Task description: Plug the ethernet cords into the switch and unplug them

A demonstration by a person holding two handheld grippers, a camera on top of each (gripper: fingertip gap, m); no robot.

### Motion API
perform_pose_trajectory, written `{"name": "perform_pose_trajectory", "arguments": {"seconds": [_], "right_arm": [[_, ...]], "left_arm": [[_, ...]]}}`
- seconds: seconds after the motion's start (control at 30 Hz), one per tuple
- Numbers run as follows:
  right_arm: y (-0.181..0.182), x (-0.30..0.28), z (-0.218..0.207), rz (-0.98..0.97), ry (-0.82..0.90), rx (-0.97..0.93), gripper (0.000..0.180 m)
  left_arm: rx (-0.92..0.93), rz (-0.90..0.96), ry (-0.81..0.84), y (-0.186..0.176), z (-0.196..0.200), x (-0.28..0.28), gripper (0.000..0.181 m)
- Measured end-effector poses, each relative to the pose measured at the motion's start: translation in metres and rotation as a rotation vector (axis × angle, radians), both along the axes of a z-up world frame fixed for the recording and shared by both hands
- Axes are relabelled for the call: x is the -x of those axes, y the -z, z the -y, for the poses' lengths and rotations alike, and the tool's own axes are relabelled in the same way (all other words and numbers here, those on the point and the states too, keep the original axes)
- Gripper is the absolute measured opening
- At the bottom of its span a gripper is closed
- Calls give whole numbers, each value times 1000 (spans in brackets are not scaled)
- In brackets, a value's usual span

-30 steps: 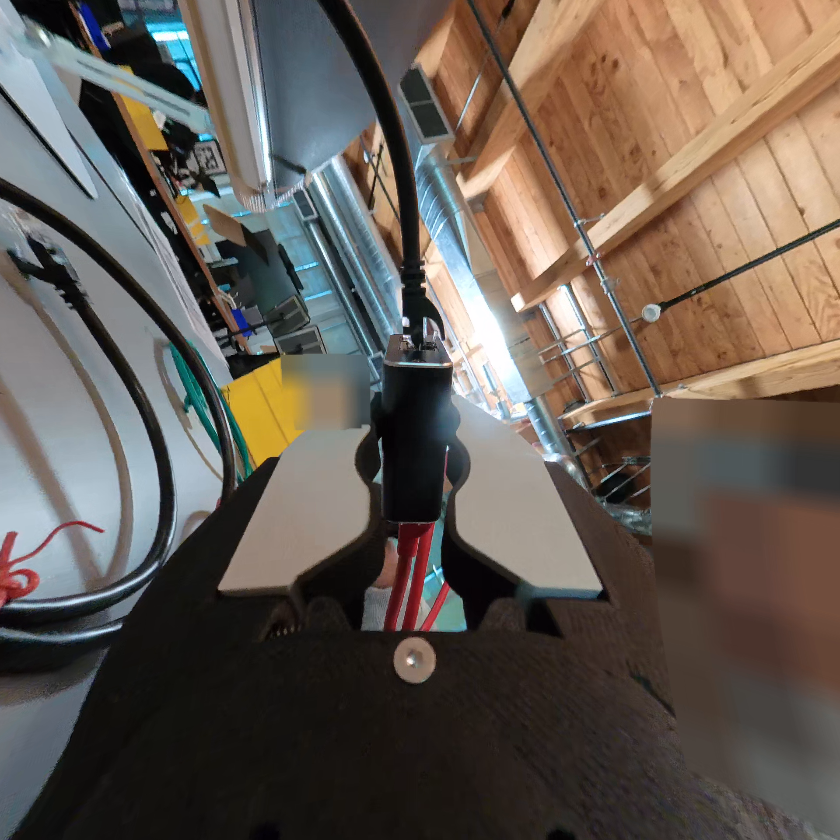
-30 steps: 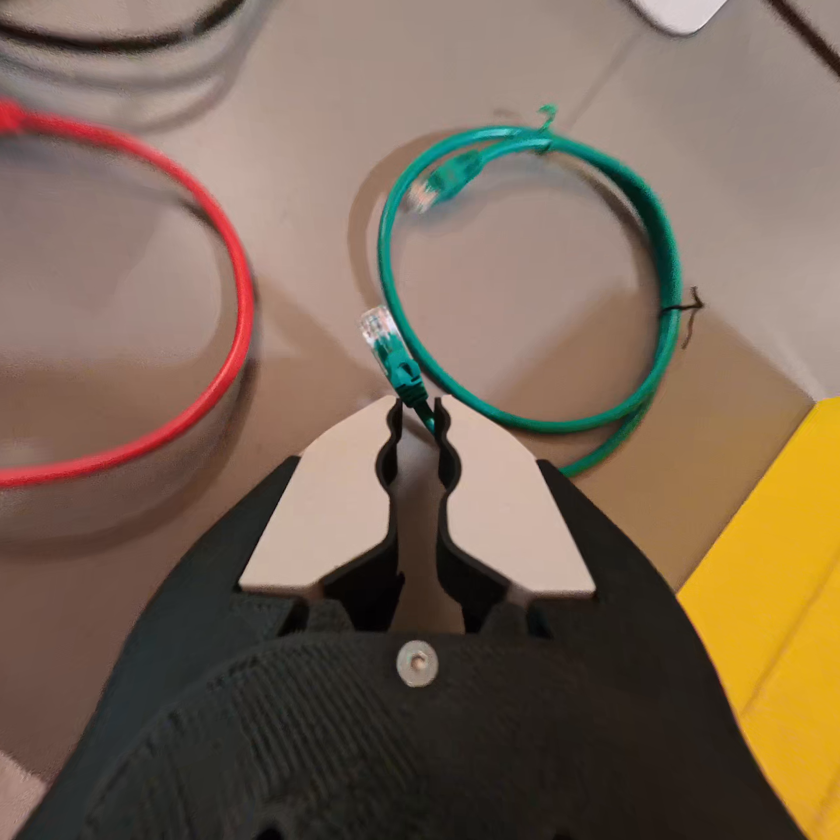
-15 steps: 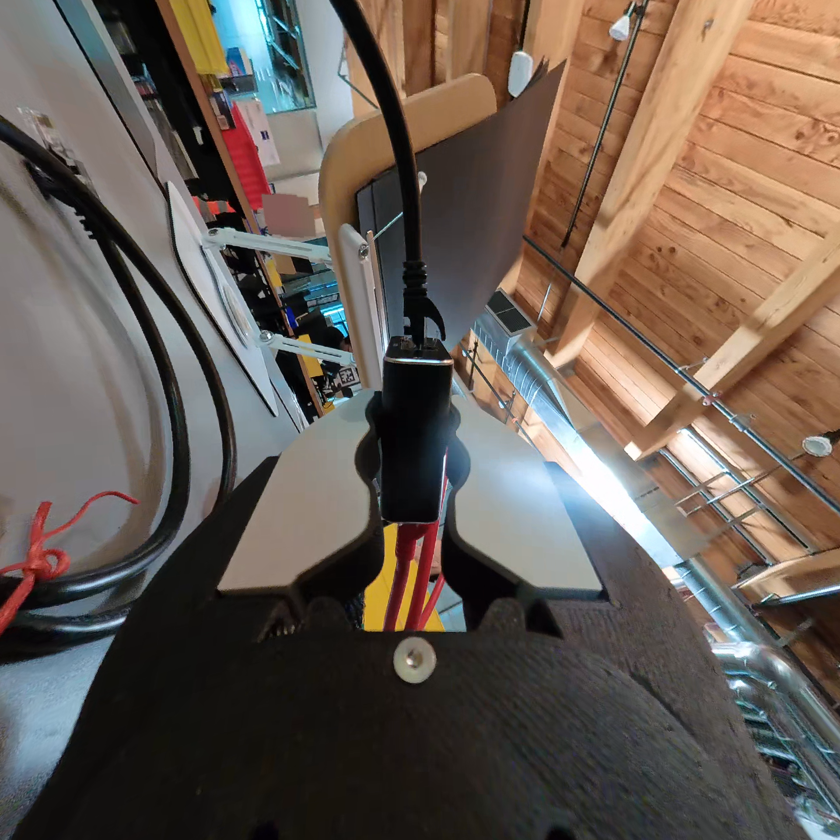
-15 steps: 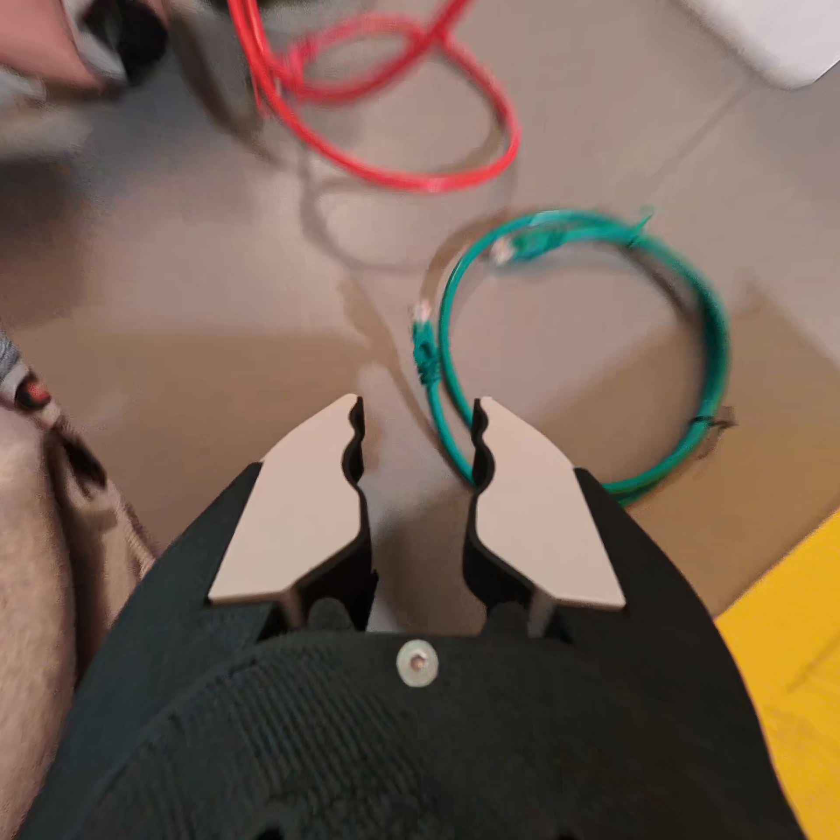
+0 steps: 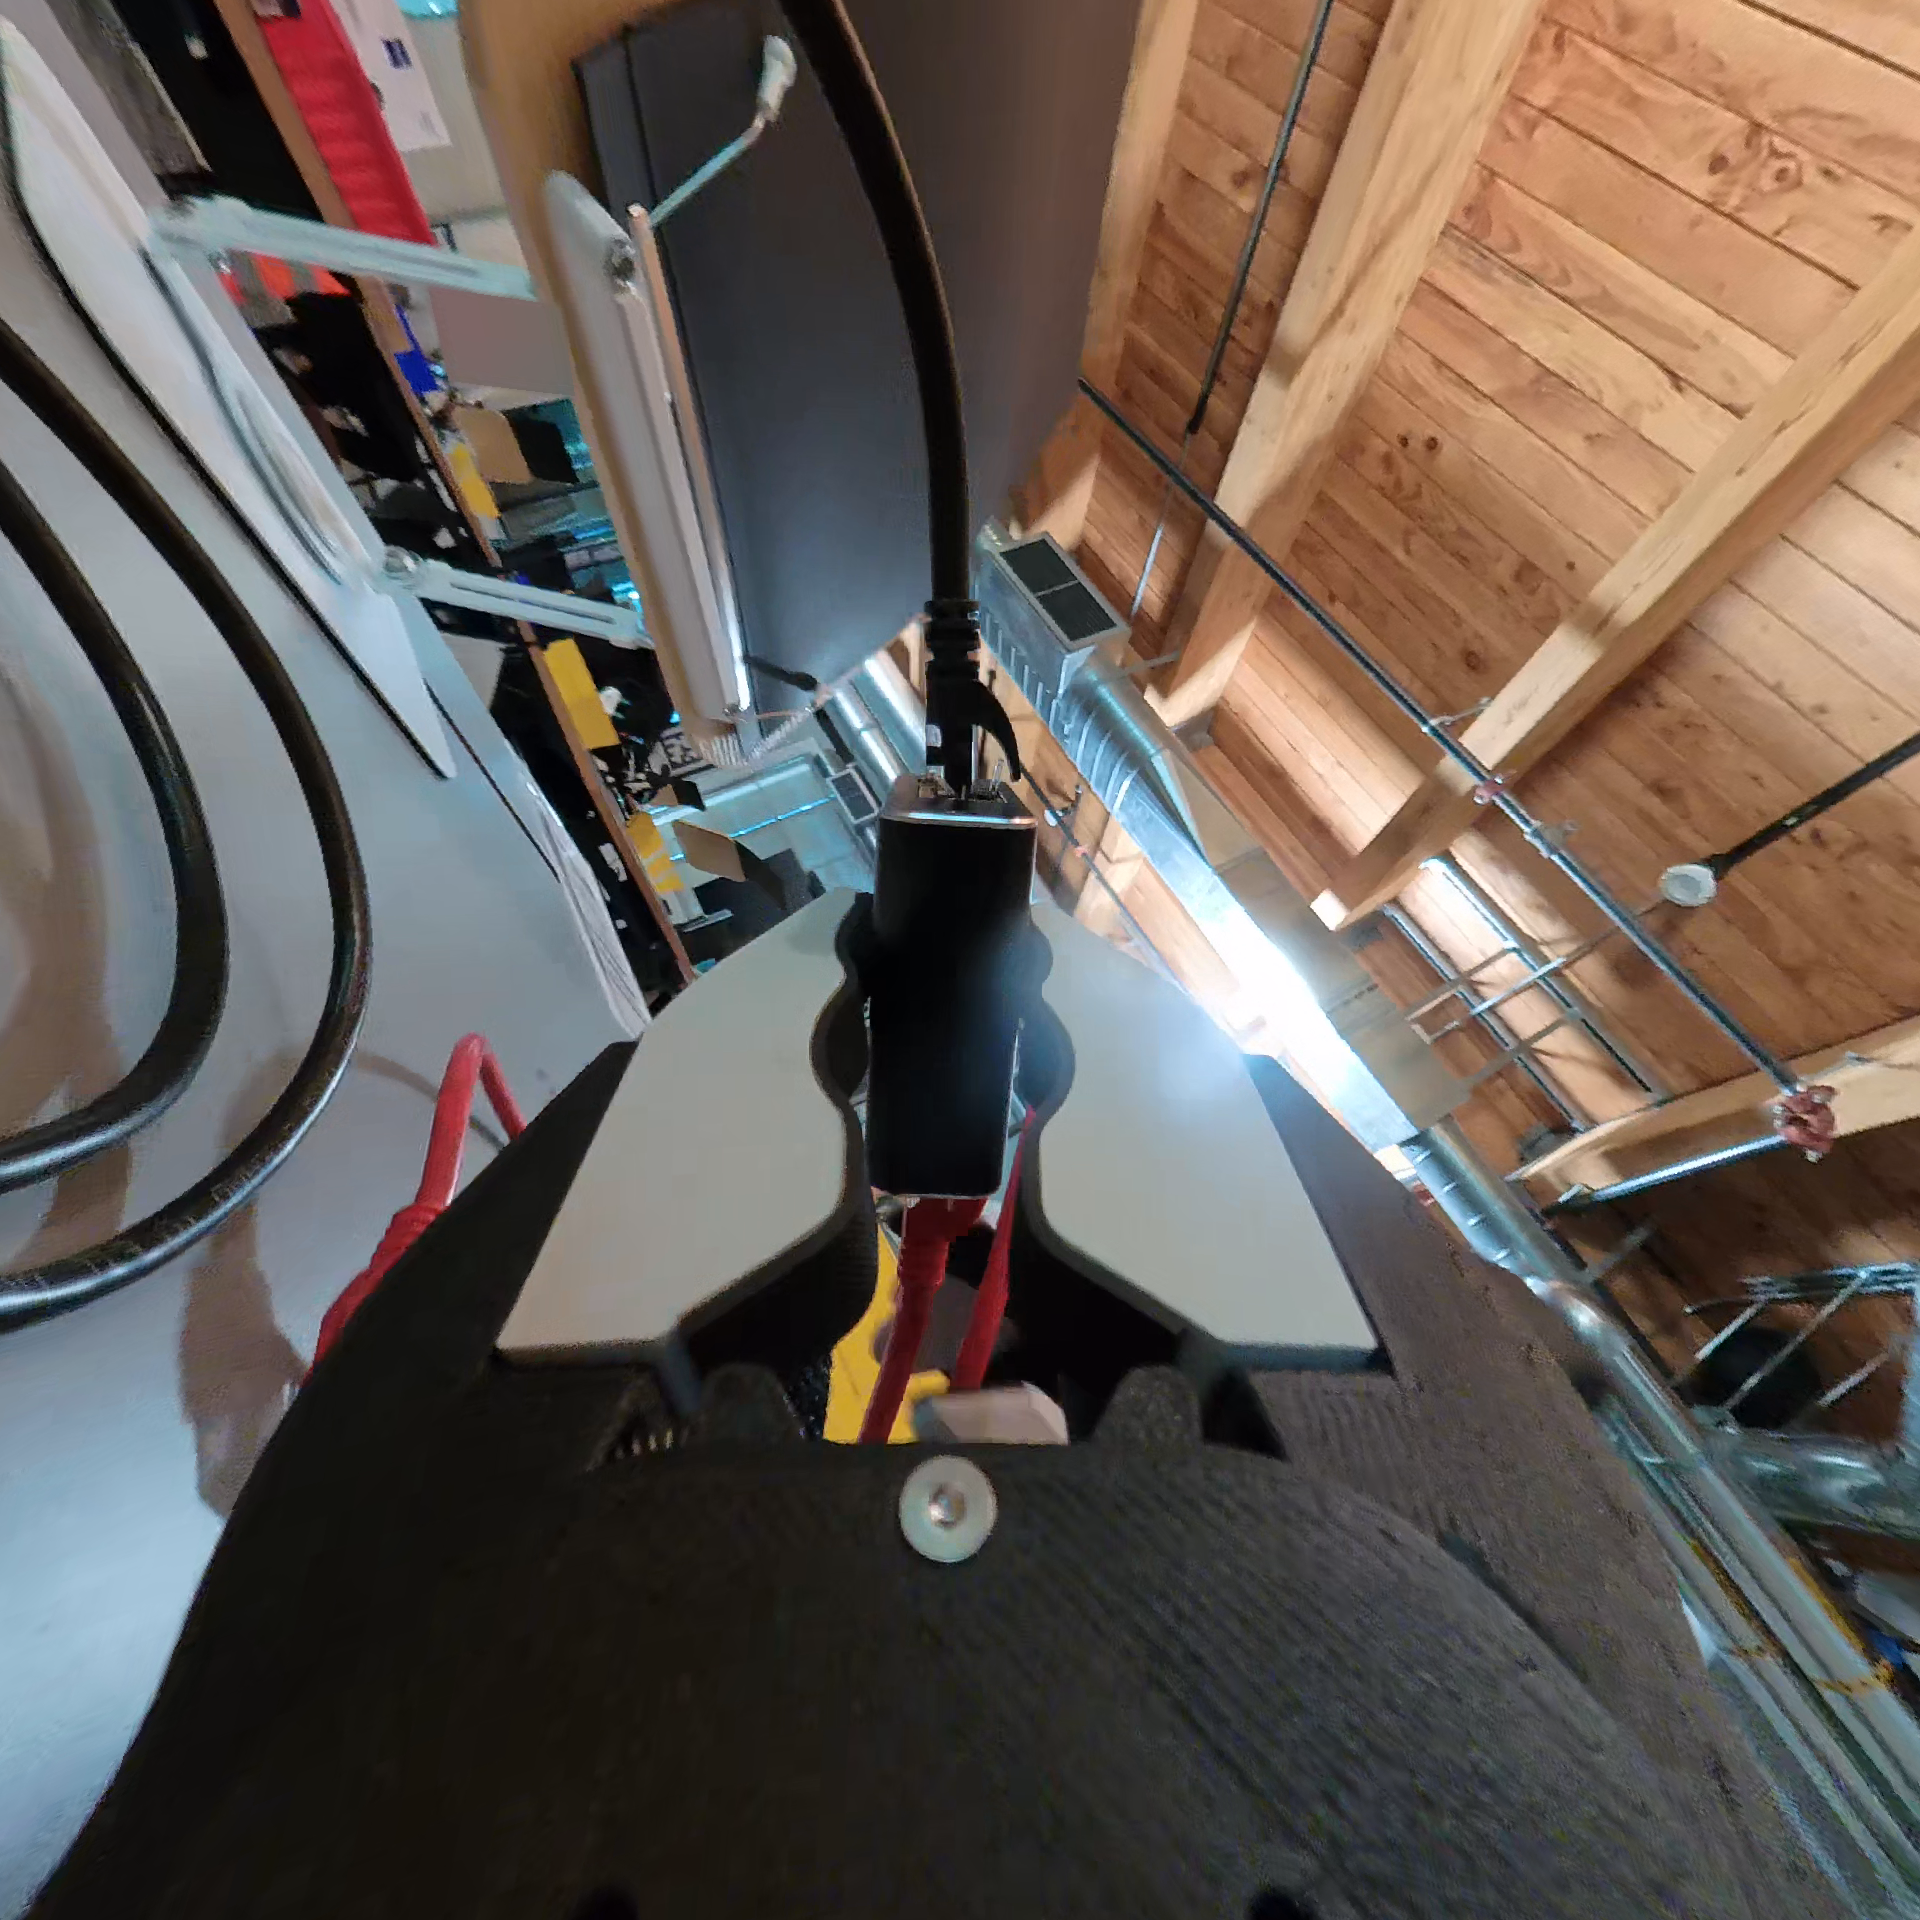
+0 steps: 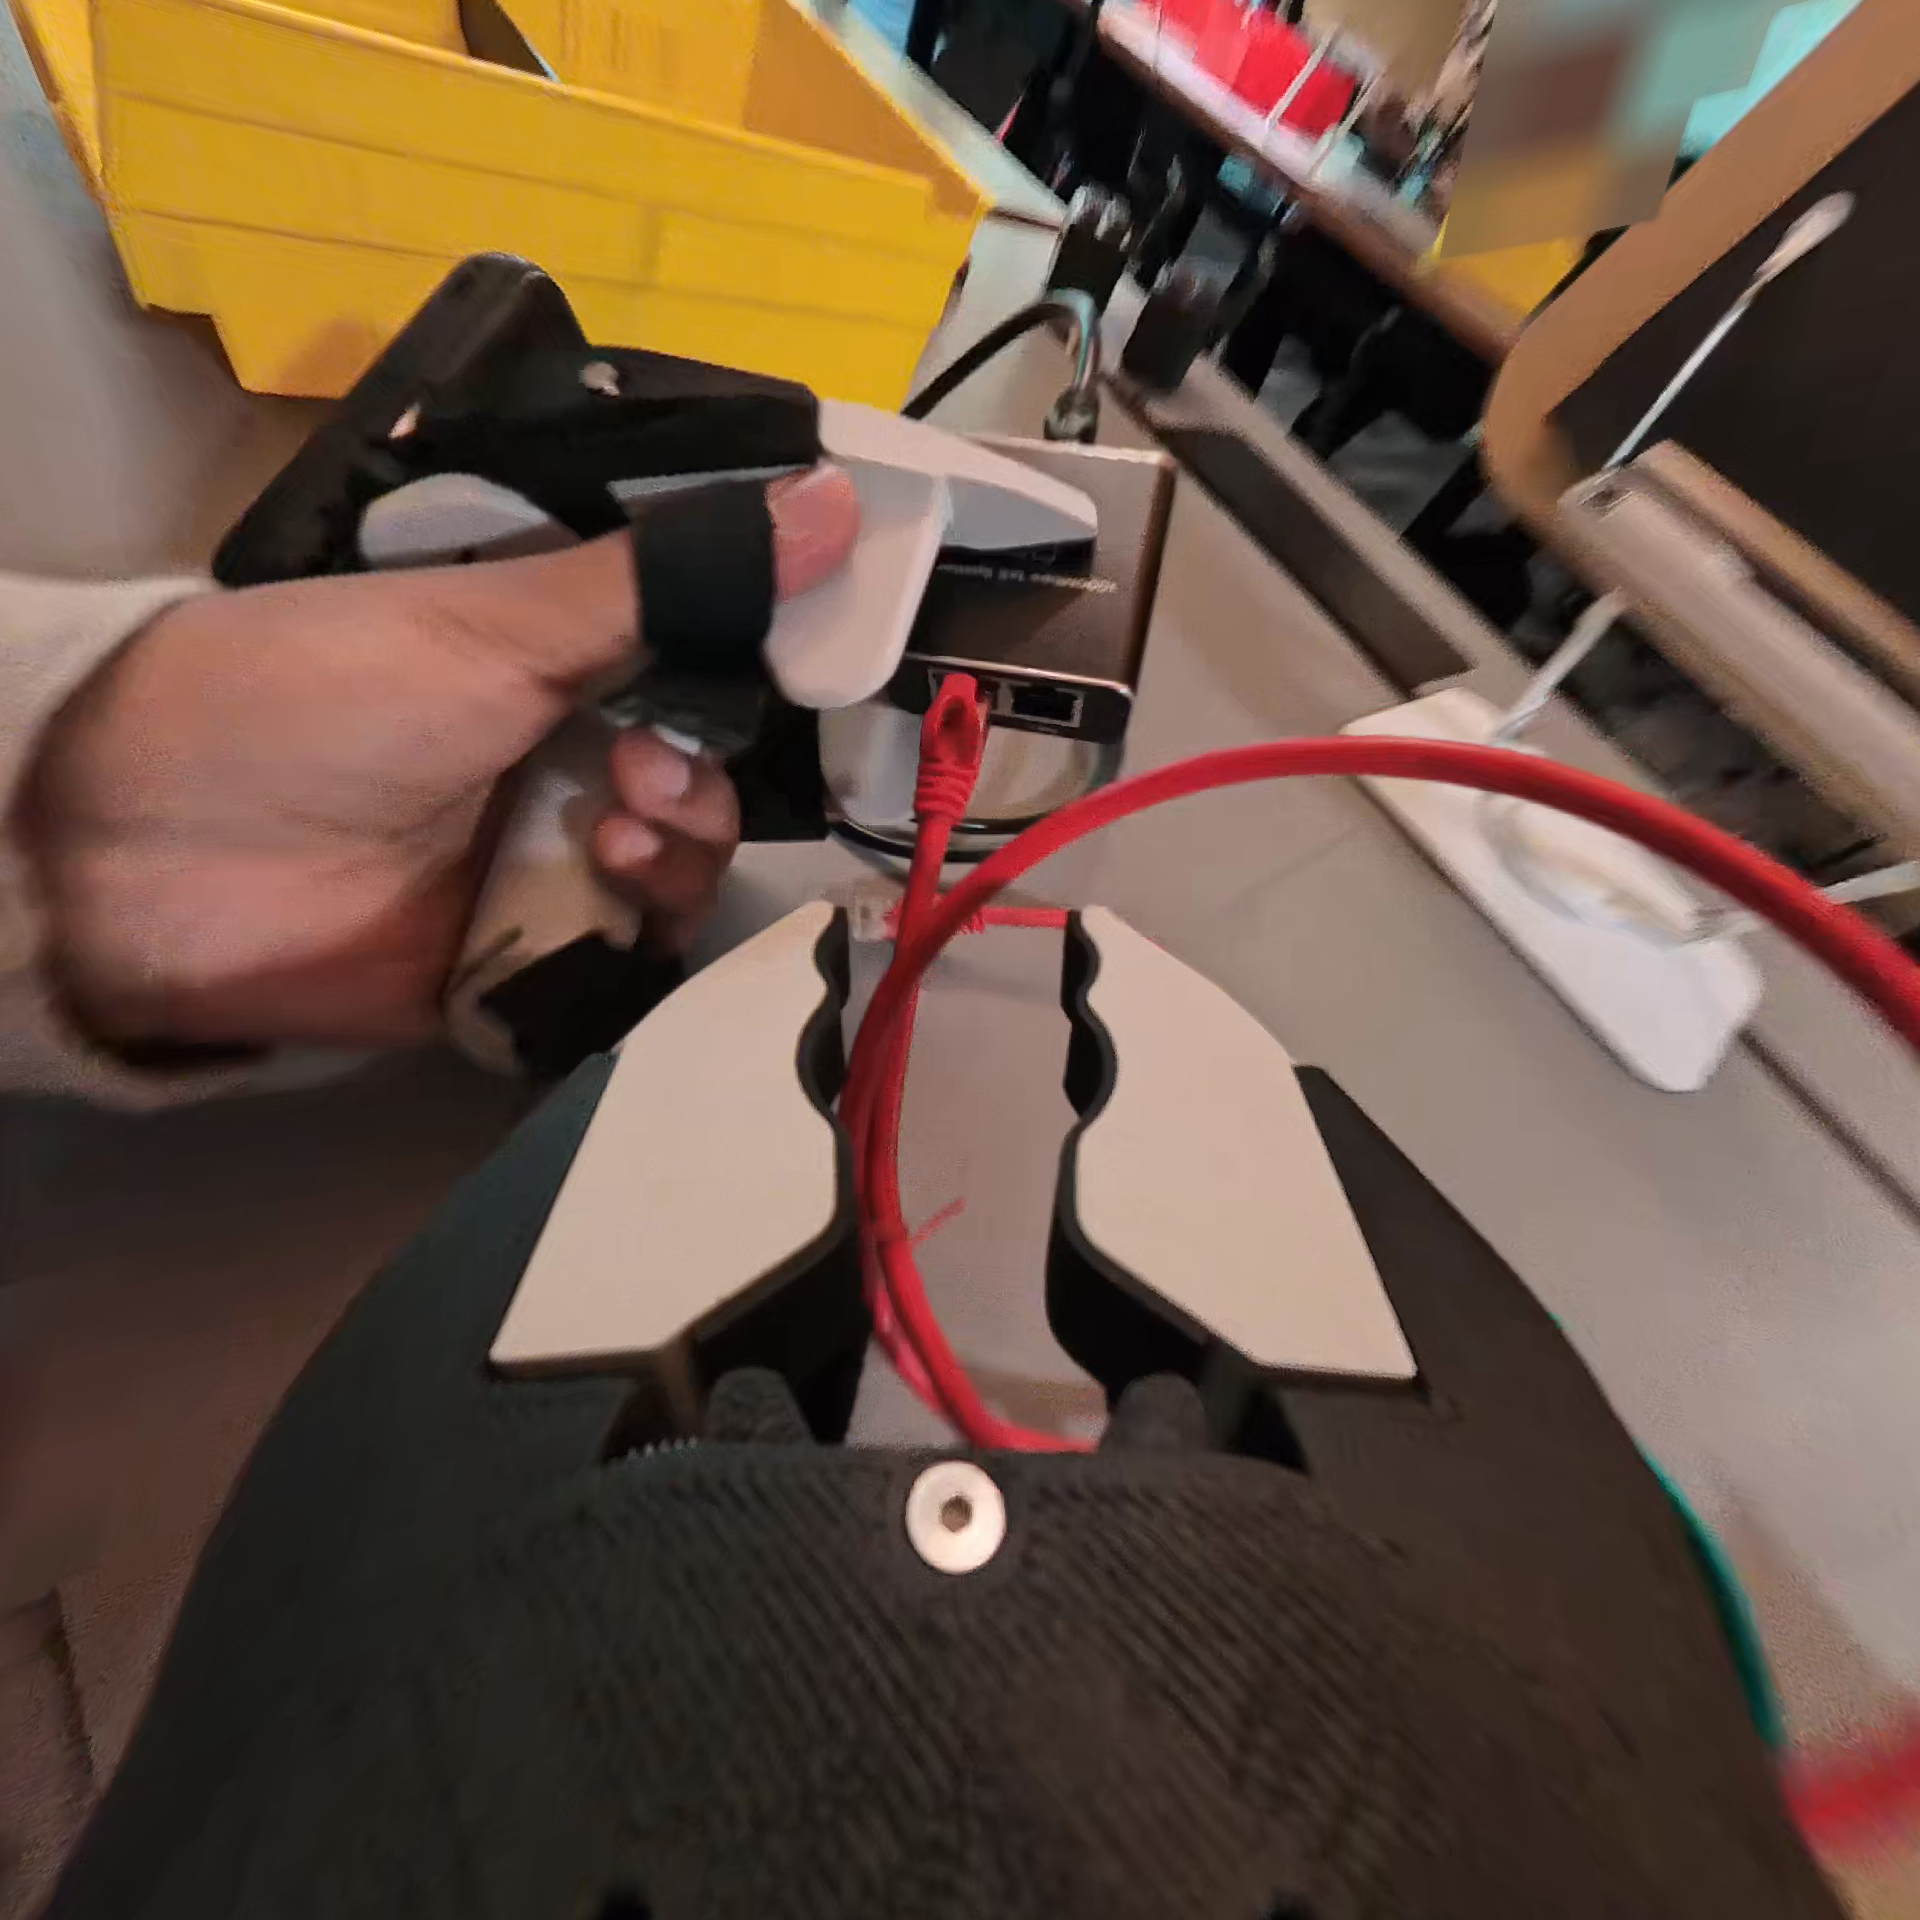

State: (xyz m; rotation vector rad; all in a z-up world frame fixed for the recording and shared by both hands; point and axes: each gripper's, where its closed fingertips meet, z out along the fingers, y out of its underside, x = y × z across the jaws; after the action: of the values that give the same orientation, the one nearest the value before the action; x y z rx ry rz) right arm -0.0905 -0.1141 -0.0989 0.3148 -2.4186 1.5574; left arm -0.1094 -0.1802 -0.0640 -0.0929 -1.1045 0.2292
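Note:
My left gripper is shut on the black switch, held edge-up above the table. A black cord is plugged into its far end and a red cord into its near end. In the right wrist view the switch sits between the left gripper's fingers, with the red plug in one port and the port beside it showing empty. My right gripper is open, its jaws on either side of the red cord, just short of the plug.
A yellow bin stands behind the left gripper. A white lamp base sits on the table at the right. Black cable loops lie on the grey table. A person's hand holds the left gripper.
My right gripper let go of the green cord, opened, and swung up to the red cord at the switch. My left gripper kept the switch and tilted.

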Motion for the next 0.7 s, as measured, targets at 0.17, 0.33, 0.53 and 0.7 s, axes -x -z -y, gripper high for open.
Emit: {"name": "perform_pose_trajectory", "arguments": {"seconds": [0.17, 0.33, 0.53, 0.7], "right_arm": [[15, -5, 10, 127, -78, -87, 19], [13, 10, -10, 116, -129, -90, 11], [8, 29, -29, -39, -202, -105, 11], [12, 44, -42, -197, -190, -146, 10]], "left_arm": [[-15, -2, 39, 8, -19, -2, 26], [98, -33, 229, 8, -42, 10, 28], [289, 29, 445, 11, -67, 19, 42], [362, 62, 538, 17, -77, 20, 41]]}}
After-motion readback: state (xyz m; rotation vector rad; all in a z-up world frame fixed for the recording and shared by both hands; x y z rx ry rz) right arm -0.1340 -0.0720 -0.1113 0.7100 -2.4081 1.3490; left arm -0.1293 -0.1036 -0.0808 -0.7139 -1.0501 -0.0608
